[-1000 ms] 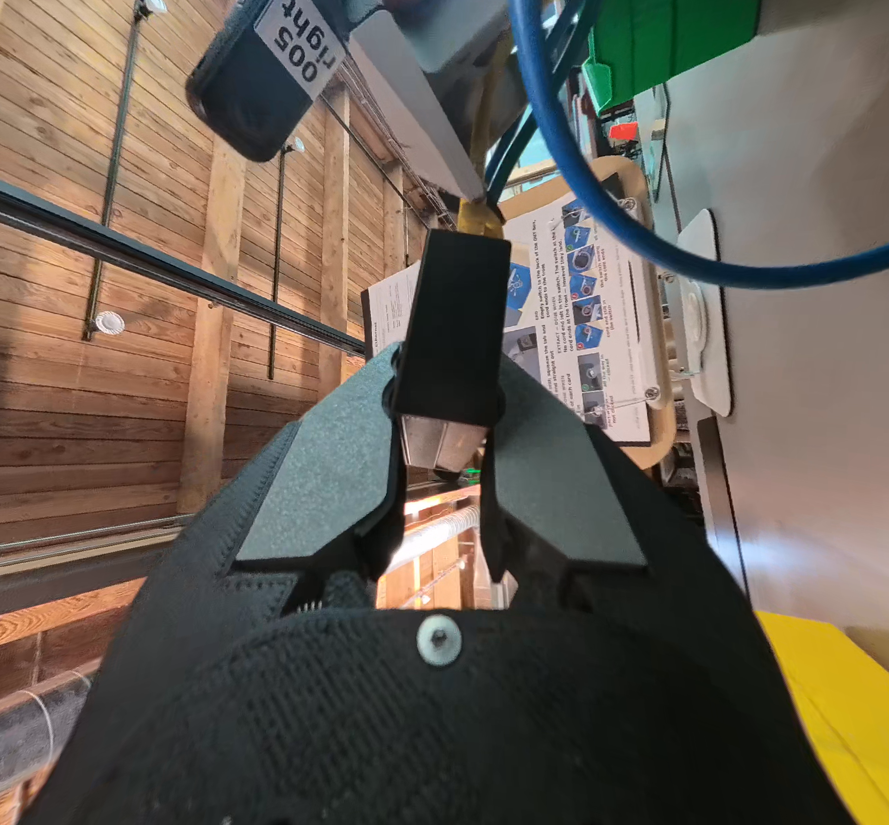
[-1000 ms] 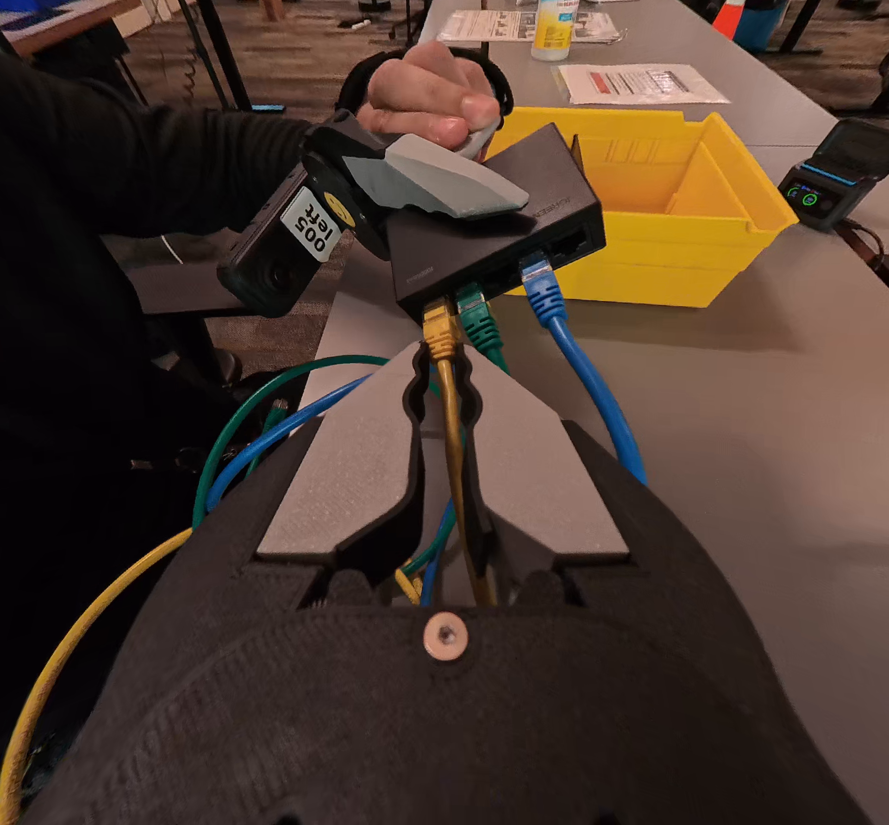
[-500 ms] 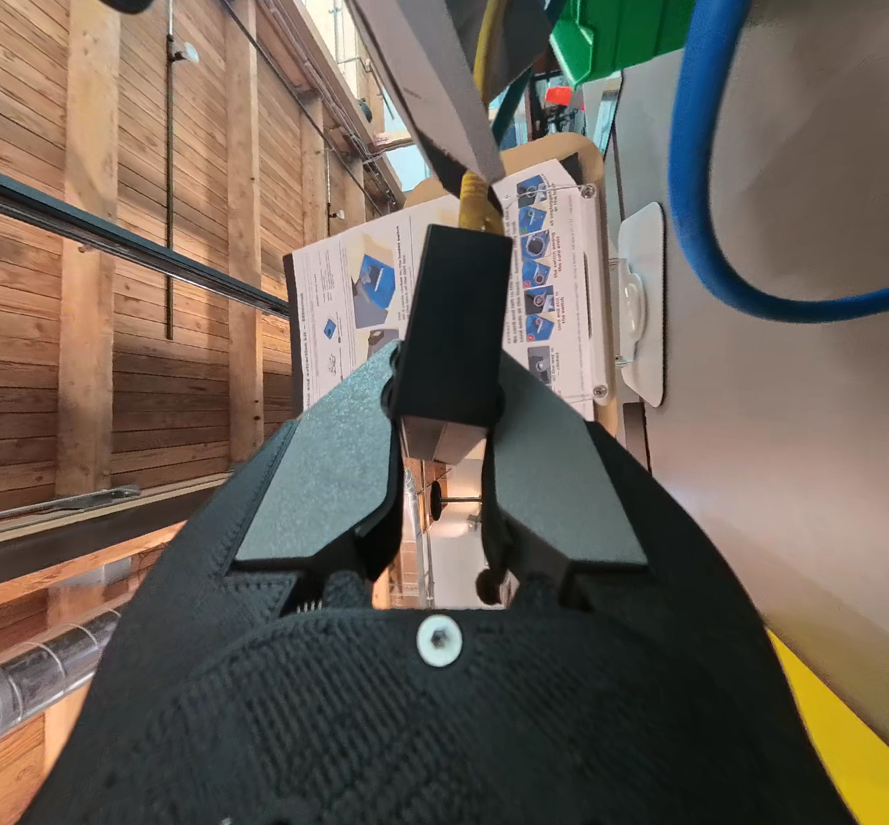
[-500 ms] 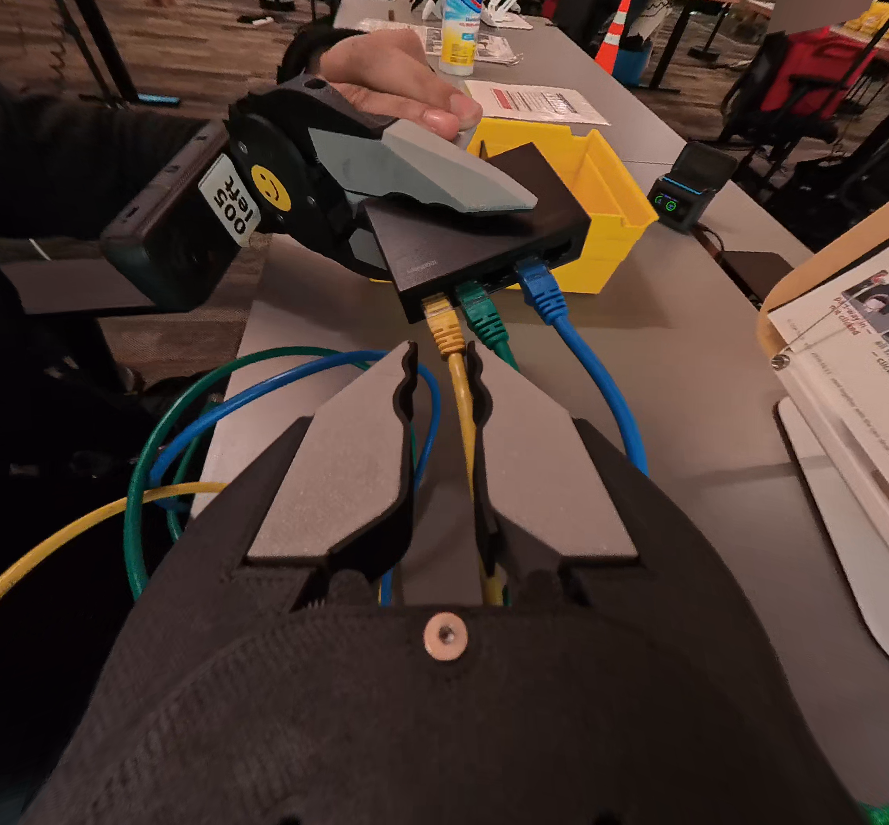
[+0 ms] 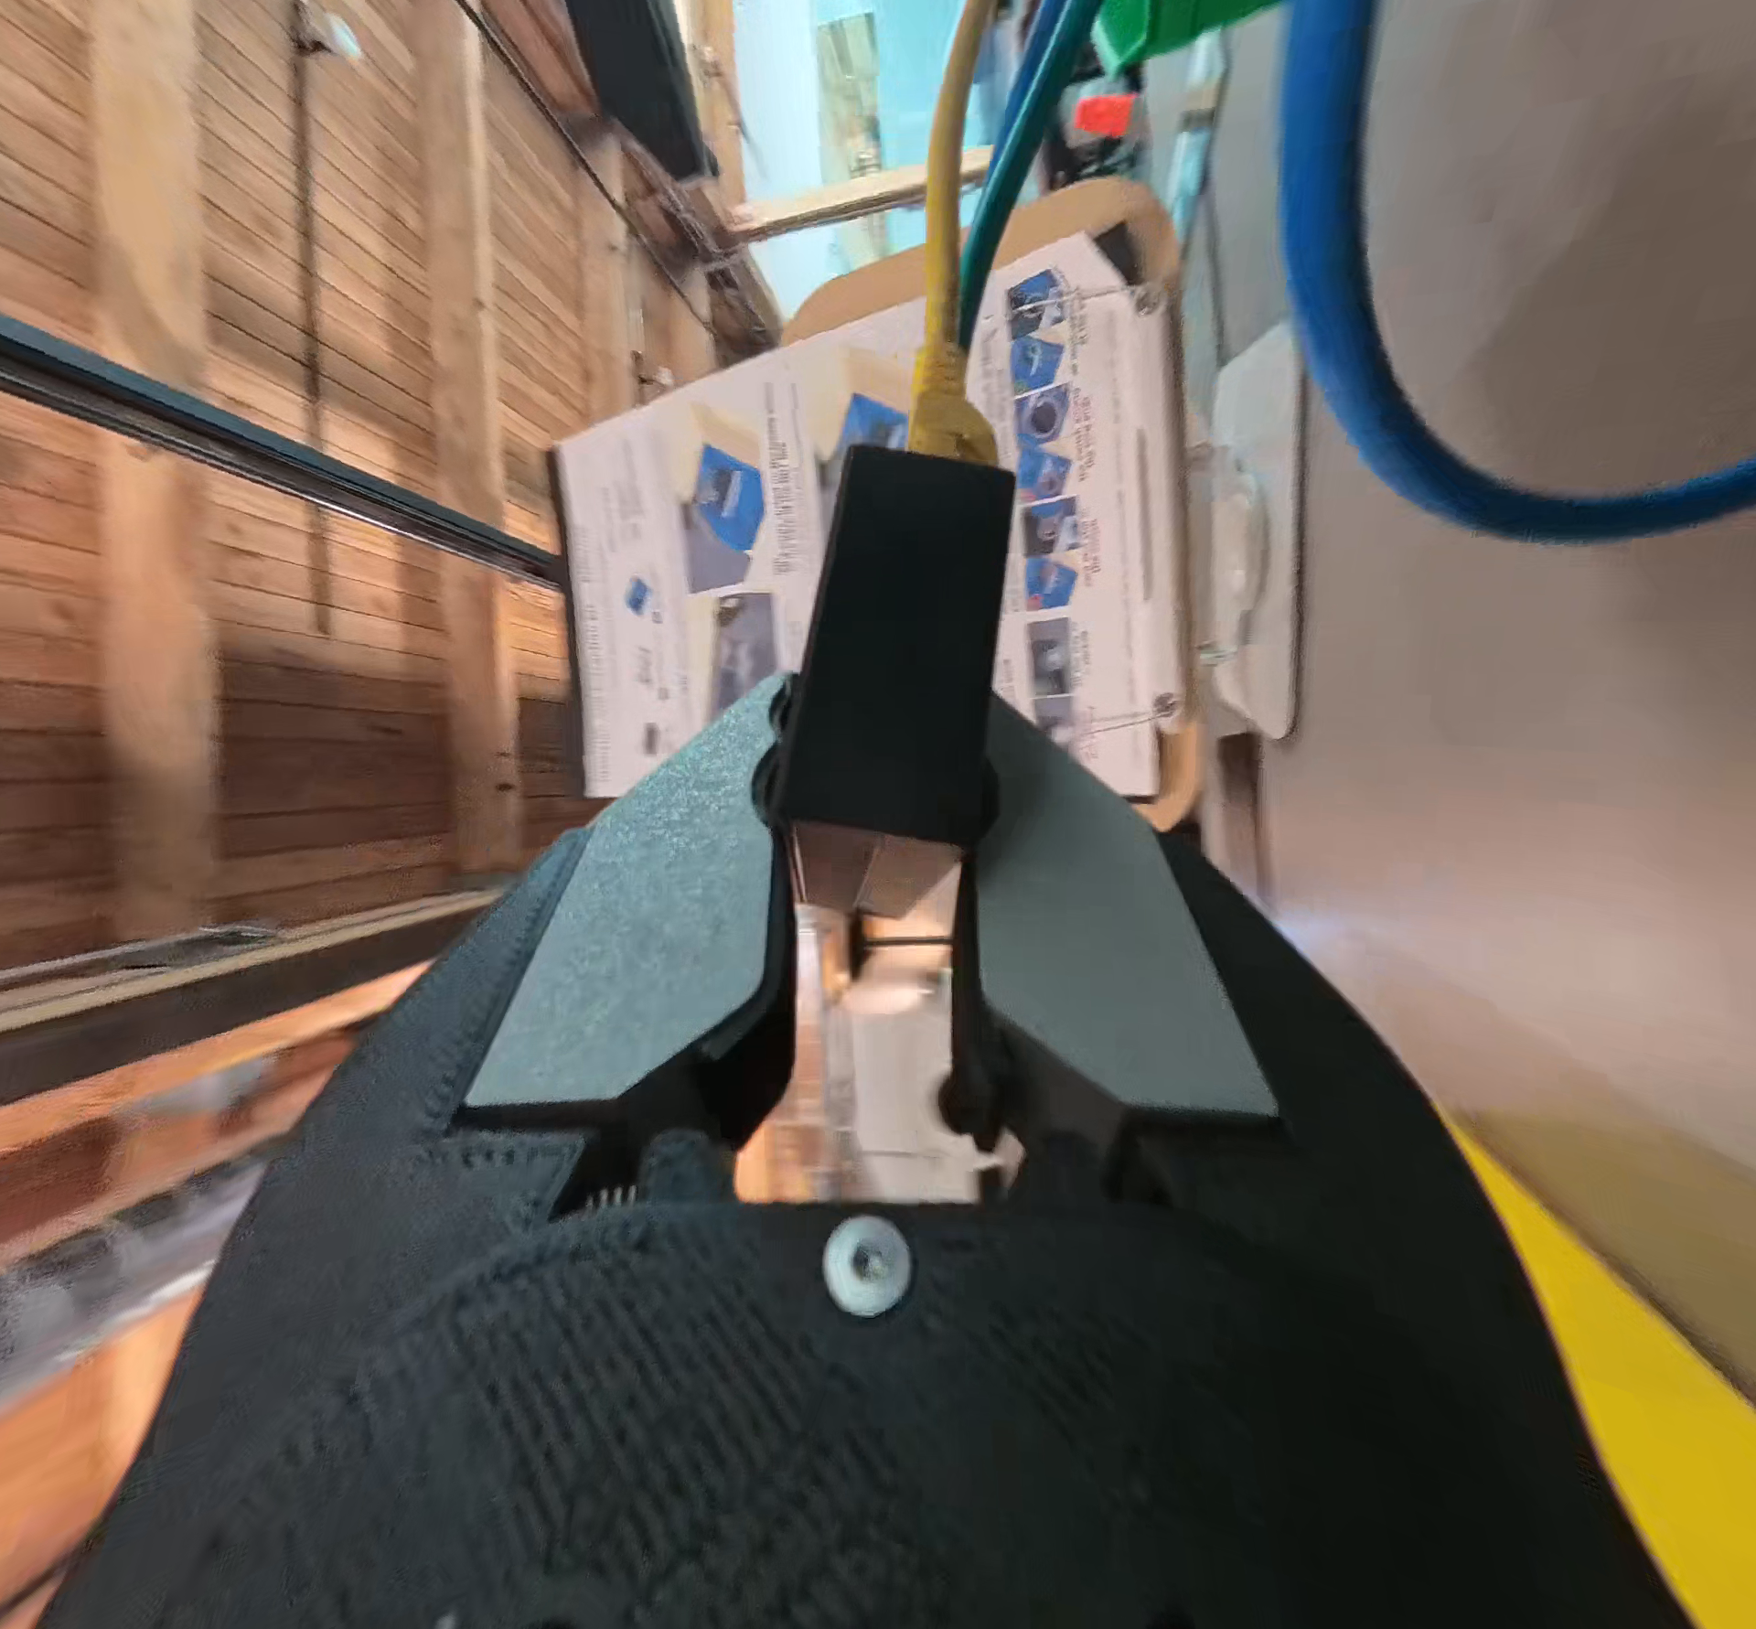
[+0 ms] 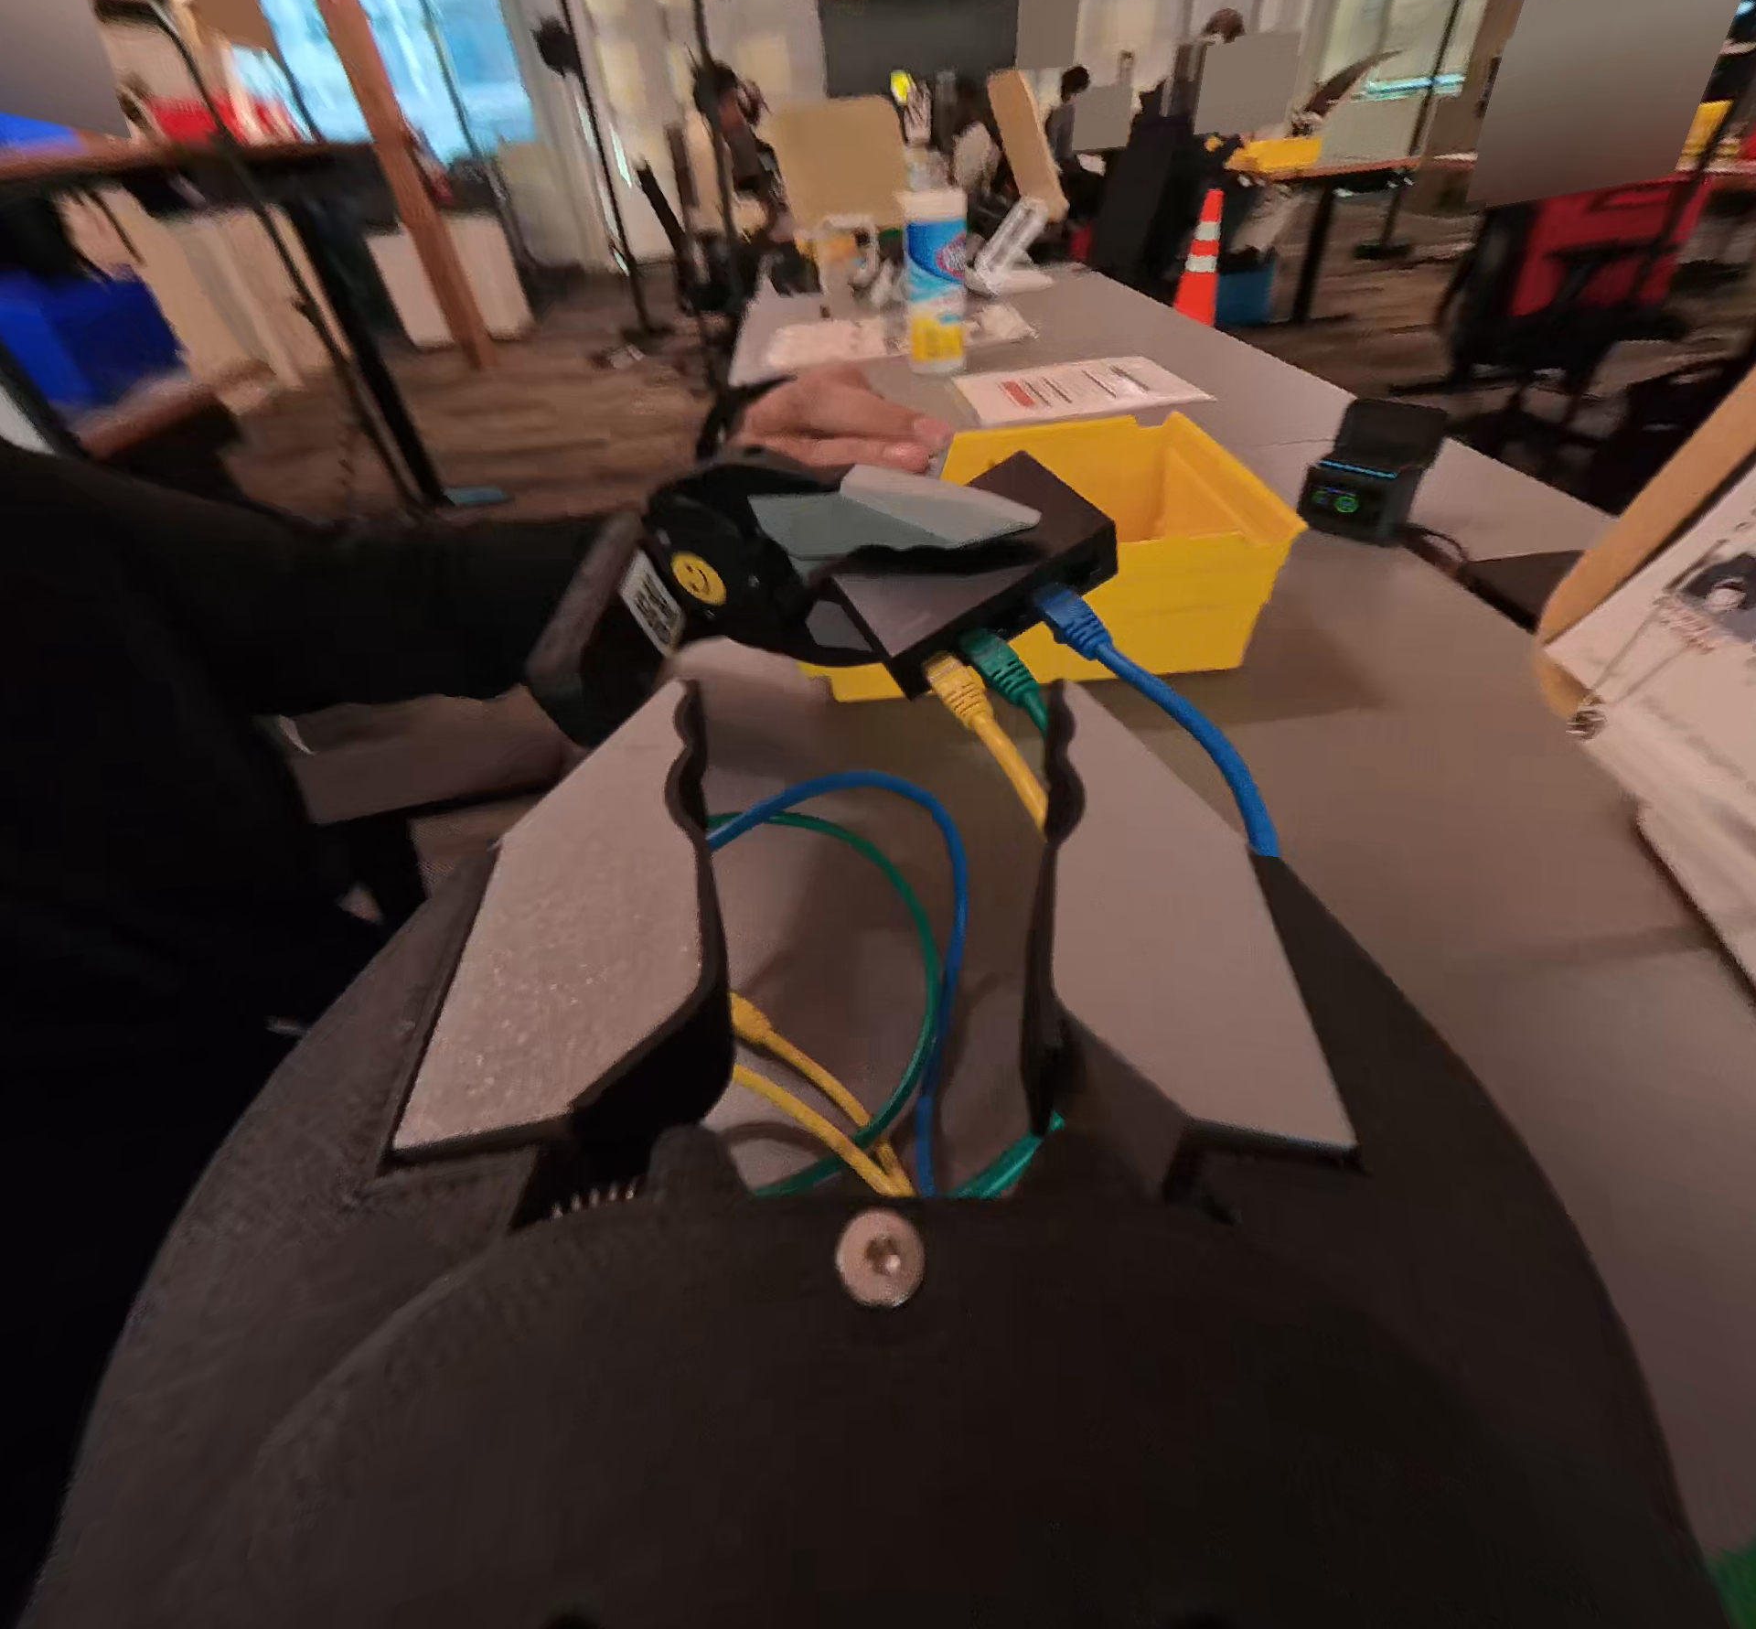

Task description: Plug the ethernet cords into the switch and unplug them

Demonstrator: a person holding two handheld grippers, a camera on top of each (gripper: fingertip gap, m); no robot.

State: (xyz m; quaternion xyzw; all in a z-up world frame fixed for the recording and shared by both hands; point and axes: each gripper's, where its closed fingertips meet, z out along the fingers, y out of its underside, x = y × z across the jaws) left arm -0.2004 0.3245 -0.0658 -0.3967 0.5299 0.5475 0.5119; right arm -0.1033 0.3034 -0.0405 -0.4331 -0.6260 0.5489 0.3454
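My left gripper is shut on the black switch and holds it in the air. In the right wrist view the switch hangs above the grey table, with the left gripper's grey finger on top of it. A yellow cord, a green cord and a blue cord are plugged into its front side. My right gripper is open and empty just in front of the plugs. The yellow cord runs close past its right finger.
A yellow bin stands right behind the switch. A clipboard with a printed sheet stands at the right. A small black device, a wipes canister and papers lie farther back. Cord loops lie under my right gripper.
My right gripper has opened wide, let go of the yellow cord and drawn back from the switch. The left gripper keeps its hold on the switch and has shifted away a little.
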